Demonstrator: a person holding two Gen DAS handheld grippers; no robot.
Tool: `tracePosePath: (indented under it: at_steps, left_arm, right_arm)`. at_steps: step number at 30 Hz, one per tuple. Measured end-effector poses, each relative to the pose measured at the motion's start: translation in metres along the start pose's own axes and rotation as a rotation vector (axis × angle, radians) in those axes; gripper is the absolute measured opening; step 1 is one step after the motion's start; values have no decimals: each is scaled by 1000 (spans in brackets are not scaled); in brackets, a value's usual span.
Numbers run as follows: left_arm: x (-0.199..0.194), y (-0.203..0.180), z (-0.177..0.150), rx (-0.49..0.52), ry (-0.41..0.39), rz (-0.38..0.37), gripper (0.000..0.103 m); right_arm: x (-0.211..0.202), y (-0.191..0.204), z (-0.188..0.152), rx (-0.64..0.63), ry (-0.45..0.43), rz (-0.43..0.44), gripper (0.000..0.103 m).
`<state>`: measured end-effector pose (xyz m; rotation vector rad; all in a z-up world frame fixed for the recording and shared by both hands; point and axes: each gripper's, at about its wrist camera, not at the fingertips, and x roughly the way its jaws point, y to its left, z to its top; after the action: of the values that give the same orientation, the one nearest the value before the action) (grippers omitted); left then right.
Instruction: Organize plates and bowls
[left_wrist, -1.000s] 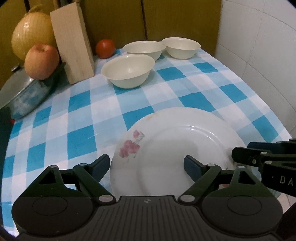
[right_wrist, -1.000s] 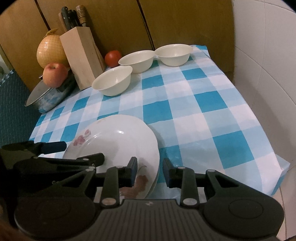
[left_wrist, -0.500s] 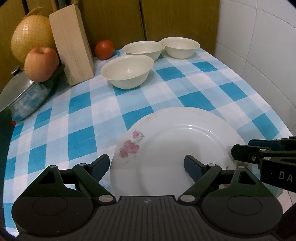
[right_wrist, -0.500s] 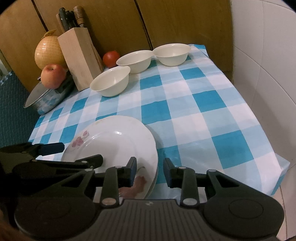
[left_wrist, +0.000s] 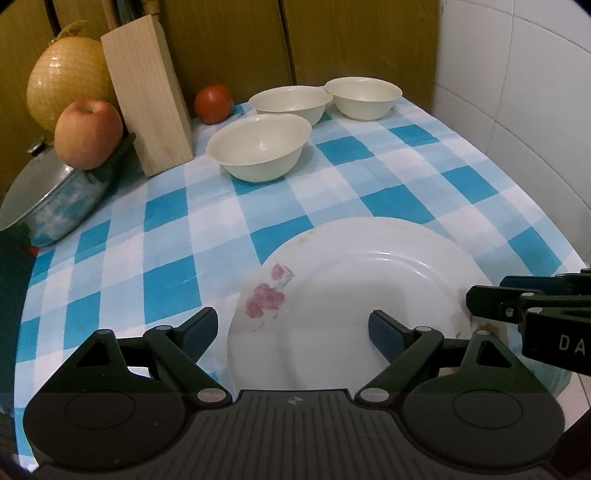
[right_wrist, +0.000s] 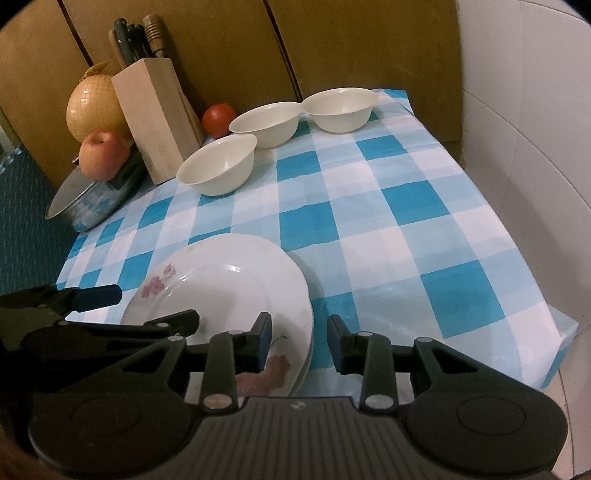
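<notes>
Plates (right_wrist: 229, 291) stacked near front edge | bowls (left_wrist: 260, 147) far back

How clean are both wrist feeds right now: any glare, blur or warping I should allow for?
Left wrist view: sharp, dim warm light, small highlights on the top plate, cloth edges bowed by the fisheye, corners black. Right wrist view: equally sharp, a glint on the plate, the tiled wall curved, the nearest bowl casting a soft shadow.

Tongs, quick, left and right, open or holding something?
Left tongs: open wide, holding nothing, over the plate.
Right tongs: open, a narrower gap around the plate's rim, not pressing on it.
</notes>
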<state>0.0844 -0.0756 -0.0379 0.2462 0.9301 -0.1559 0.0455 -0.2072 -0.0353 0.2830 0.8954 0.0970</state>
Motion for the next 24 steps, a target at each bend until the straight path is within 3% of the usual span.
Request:
tracePosePath:
  at_steps: [14, 24]
  left_arm:
    - [-2, 4, 5, -1, -17, 19, 93]
    - [8, 41, 43, -120, -38, 60, 95]
  right_arm:
    - [-2, 3, 10, -16, -34, -6, 34]
    - [15, 20, 70, -66, -97, -8, 34]
